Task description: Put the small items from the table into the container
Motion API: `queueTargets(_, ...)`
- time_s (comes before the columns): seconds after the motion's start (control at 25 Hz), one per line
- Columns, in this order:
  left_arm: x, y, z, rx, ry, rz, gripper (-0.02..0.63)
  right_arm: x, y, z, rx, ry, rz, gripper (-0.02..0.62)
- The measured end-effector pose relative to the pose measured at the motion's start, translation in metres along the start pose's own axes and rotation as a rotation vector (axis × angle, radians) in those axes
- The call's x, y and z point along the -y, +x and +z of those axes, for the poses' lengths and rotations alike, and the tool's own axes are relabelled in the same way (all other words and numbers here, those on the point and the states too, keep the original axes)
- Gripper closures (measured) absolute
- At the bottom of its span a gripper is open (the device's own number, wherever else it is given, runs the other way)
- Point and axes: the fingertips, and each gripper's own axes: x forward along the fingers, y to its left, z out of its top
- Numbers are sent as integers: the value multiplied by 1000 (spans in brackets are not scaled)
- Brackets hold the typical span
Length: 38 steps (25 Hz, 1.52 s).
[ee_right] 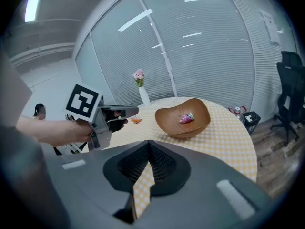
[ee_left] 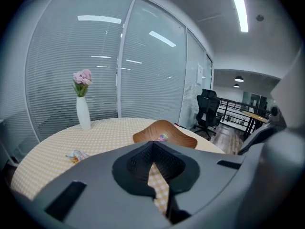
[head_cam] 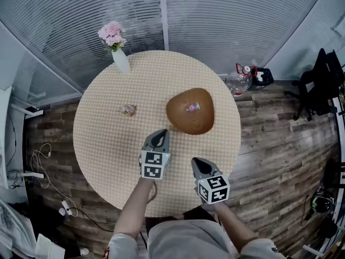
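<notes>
The bowl [head_cam: 180, 120] is sitting right of centre on the worktop [head_cam: 102, 144], in easy reach of both hands, which is sensible for a drop target. One wrapped item [head_cam: 192, 107] is already lying inside it, near the middle. The loose item [head_cam: 128, 110] is lying on the checked cloth left of the bowl, well apart from it, on the left hand's side, so I'm reading it as the left claw's pick. The vase [head_cam: 121, 60] with pink flowers is standing at the far-left rim, out of the way and not part of the job.

The left claw [head_cam: 159, 134] is hanging over the near part of the worktop, nose tilting down and pointing across the cloth, roughly between the loose item and the bowl but close to neither. It's clenched: the pads are meeting at the tip in the left gripper view, with only cloth showing through the slit below them. It's holding nothing and touching nothing.

The right claw [head_cam: 198, 163] is hovering at the near edge, near the left one, tilting down toward the bowl. It's also clenched and empty, with only cloth showing behind the pads. It looks parked there so it isn't crowding the left hand.

As far as I can see, one item is in and one is left. My guess for the next move: the left claw is going to need opening before it drops on the loose item. That wrapper is lying low and crinkly on the cloth, so the risk is pinching fabric or skidding the item sideways.
</notes>
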Motion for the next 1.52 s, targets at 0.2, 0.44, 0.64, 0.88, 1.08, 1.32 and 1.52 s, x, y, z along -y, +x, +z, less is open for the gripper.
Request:
queueTargets(0.2,-37,-69,-28,2,-88,107,600,-44,27,4,-20,-85,106,595)
queueTargets(0.44,-60,-134,-79,-24,-230,247,600,-89,45,-4,-48,-189,223,595)
queueTargets(0.64,-72,-165,-104,-33,-302,298,601,-108,68,-8,-75,-247,265,595)
queueTargets(0.88,-71,-177,-108,-17,-334,286,601,-120,88,-16,-97,-310,304,594)
queueTargets(1.08,-80,-177,-114,-31,-340,304,601,-124,120,-27,-141,-384,329,522)
queueTargets(1.32,-81,-175,-124,-54,-347,300,601,-109,160,-53,-256,-479,292,477)
queueTargets(1.52,-80,-183,-133,-81,-366,304,601,-94,187,-75,-334,-496,255,472)
